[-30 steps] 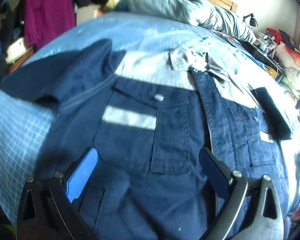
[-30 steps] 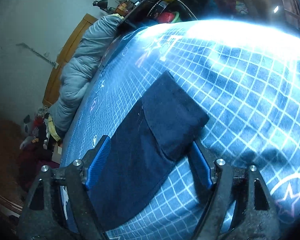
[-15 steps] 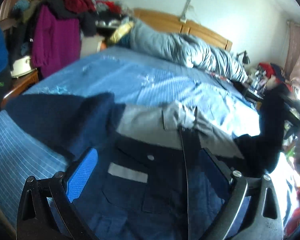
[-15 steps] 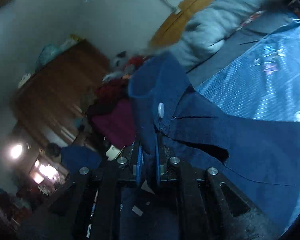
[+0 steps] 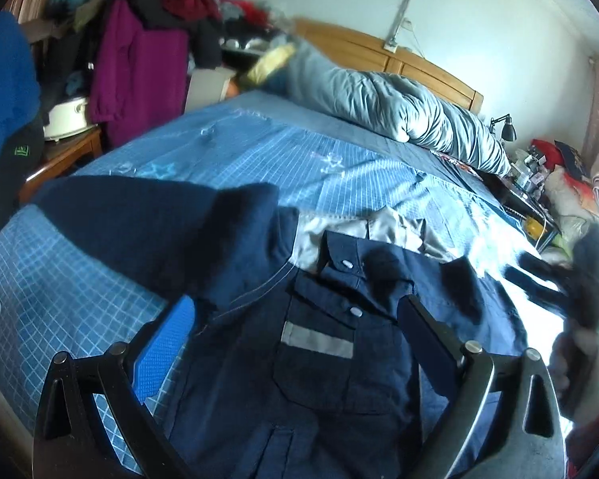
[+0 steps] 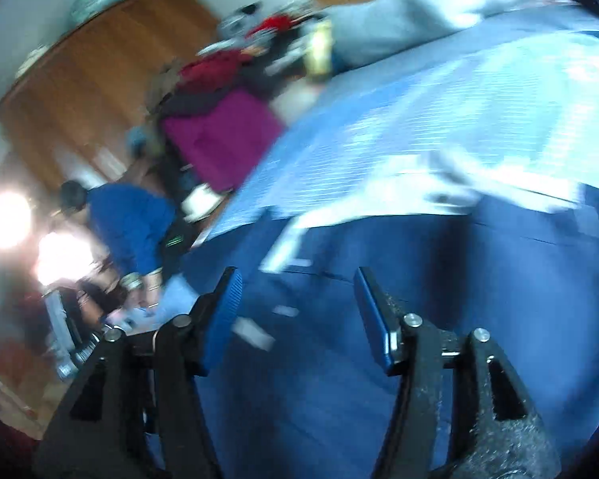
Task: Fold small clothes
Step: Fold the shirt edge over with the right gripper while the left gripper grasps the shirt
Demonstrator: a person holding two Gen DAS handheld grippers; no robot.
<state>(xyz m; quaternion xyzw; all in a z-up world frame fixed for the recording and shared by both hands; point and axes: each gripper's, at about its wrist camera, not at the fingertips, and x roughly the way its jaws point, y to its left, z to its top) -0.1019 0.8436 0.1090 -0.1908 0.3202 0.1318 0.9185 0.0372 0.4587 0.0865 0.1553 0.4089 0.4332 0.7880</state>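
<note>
A navy shirt (image 5: 319, 359) with a grey yoke and a grey reflective stripe lies face up on the blue checked bed (image 5: 339, 167). One sleeve lies folded across the chest, its buttoned cuff (image 5: 345, 263) near the collar. The other sleeve (image 5: 139, 223) stretches out flat to the left. My left gripper (image 5: 295, 339) hovers open over the chest pocket and holds nothing. In the blurred right wrist view, my right gripper (image 6: 299, 315) is open above the navy cloth (image 6: 439, 287), with nothing between its blue pads (image 6: 223, 319).
A rolled grey duvet (image 5: 399, 107) lies along the wooden headboard. Clothes are heaped on furniture at the back left (image 5: 139, 60). A person in blue (image 6: 127, 219) stands by the bed's left side. A cluttered nightstand (image 5: 531, 175) is at the right, and a hand (image 5: 579, 359) shows at the right edge.
The right gripper shut on the shirt's right sleeve, carried it over the chest and let go; it is now open. The left gripper drew back and tilted upward, staying open.
</note>
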